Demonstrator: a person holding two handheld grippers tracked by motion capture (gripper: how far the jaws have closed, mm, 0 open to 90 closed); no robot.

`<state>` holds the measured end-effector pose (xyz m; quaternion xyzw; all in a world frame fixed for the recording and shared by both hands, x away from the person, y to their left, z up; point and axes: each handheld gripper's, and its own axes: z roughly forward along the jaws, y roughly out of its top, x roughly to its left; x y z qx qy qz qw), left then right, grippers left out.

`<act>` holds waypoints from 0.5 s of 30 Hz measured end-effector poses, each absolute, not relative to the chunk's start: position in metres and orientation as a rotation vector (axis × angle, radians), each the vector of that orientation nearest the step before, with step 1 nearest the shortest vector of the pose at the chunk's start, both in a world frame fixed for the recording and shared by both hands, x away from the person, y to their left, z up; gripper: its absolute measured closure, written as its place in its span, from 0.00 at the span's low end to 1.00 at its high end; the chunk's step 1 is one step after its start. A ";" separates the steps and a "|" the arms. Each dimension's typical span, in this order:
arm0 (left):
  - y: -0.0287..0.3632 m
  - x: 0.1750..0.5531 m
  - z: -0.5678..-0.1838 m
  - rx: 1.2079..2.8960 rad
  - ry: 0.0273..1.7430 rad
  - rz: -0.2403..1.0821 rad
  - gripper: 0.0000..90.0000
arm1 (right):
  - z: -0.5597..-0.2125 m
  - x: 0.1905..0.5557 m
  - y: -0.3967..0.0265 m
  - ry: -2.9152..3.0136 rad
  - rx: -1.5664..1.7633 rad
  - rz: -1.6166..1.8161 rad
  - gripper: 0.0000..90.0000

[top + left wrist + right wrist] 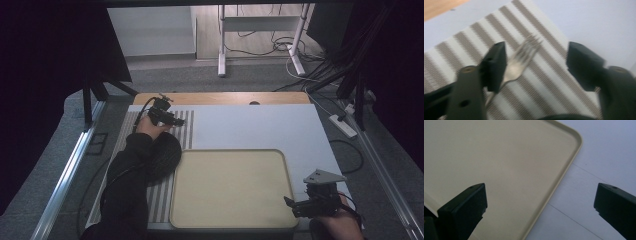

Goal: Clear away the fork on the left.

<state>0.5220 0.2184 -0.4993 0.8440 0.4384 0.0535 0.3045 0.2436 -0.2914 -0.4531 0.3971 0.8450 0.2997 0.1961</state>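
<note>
Striped in brown and white, the placemat (131, 125) covers the left part of the table (260, 125). A metal fork (520, 62) lies on it, tines pointing away from the camera in the left gripper view, its handle running down behind one jaw. The left gripper (170, 119) hangs over the far end of the placemat with its jaws spread apart; the fork sits between them, close beside one jaw, and no pad presses on it. A dark round thing (162, 155) rests on the placemat by the person's left sleeve (127, 180). Just beside the placemat lies a beige tray (230, 187). At the tray's near right corner the right gripper (295, 205) is released, jaws wide, one over the tray and one over the table.
</note>
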 end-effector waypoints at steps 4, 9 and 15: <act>0.229 0.524 -0.499 2.238 1.197 0.124 0.11 | -0.453 0.244 -0.291 2.369 1.112 0.840 0.00; 0.241 0.525 -0.502 2.303 1.221 0.158 0.00 | -0.453 0.244 -0.291 2.370 1.112 0.838 0.00; 0.243 0.529 -0.514 2.363 1.268 0.161 0.00 | -0.453 0.244 -0.291 2.371 1.110 0.837 0.00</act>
